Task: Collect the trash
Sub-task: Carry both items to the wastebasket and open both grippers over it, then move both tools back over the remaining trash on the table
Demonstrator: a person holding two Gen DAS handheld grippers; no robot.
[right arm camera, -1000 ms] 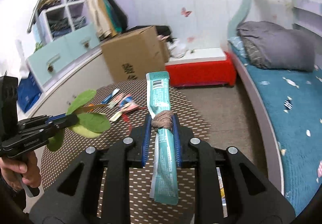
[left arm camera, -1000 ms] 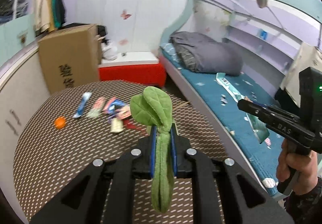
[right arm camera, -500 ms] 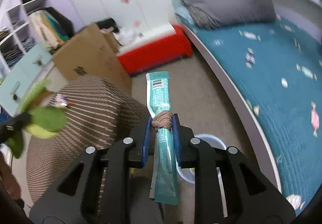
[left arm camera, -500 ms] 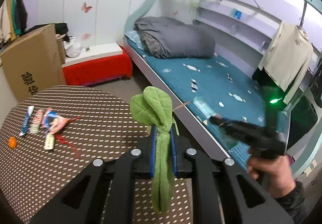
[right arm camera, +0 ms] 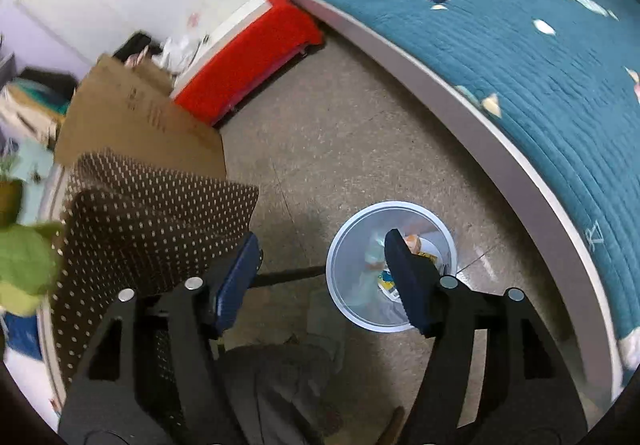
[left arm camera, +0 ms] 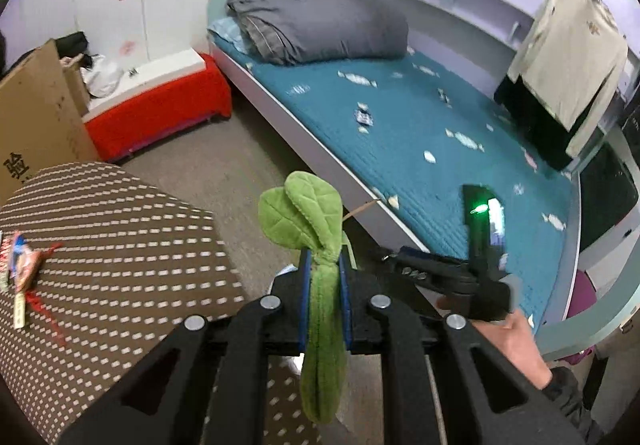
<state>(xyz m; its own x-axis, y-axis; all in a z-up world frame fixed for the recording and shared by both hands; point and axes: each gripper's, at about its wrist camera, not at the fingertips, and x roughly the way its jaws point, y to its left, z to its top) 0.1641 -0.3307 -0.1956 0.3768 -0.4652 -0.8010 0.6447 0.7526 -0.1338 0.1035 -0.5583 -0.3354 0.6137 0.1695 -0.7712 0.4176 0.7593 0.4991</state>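
Item one: our left tongs [left arm camera: 324, 285], clenched on a green plush leaf [left arm camera: 316, 245]. The stem runs down between the blue pads [left arm camera: 304, 301] and hangs out below them; the two leaf lobes stand above the tips.

Item two: our right tongs [right arm camera: 320, 265], jaws opening and nothing between them. They point down at a pale round bin [right arm camera: 348, 241] standing on the floor [right arm camera: 340, 133]. One finger [right arm camera: 404, 277] crosses the bin's mouth in the right wrist view. Inside the bin we see a teal wrapper [right arm camera: 374, 249] lying against the wall, with other bright scraps beside it, too blurred to name.

Item three: in the left wrist view, the right tongs' body [left arm camera: 476, 241] shows a green light, gripped from below by a hand [left arm camera: 508, 341] with a dark sleeve.

Item four: a table [left arm camera: 120, 245] under a brown cloth with pale dots, left of the left tongs. On its far left edge lie a few wrappers [left arm camera: 20, 257] and a red string.

Item five: beyond the table, a cardboard box [left arm camera: 36, 113] and a red bench [left arm camera: 160, 113] with a white top.

Item six: a bed [left arm camera: 420, 133] with a teal quilted cover, folded grey bedding [left arm camera: 320, 29] at its head, and a cream garment [left arm camera: 568, 57] hanging at its right end.
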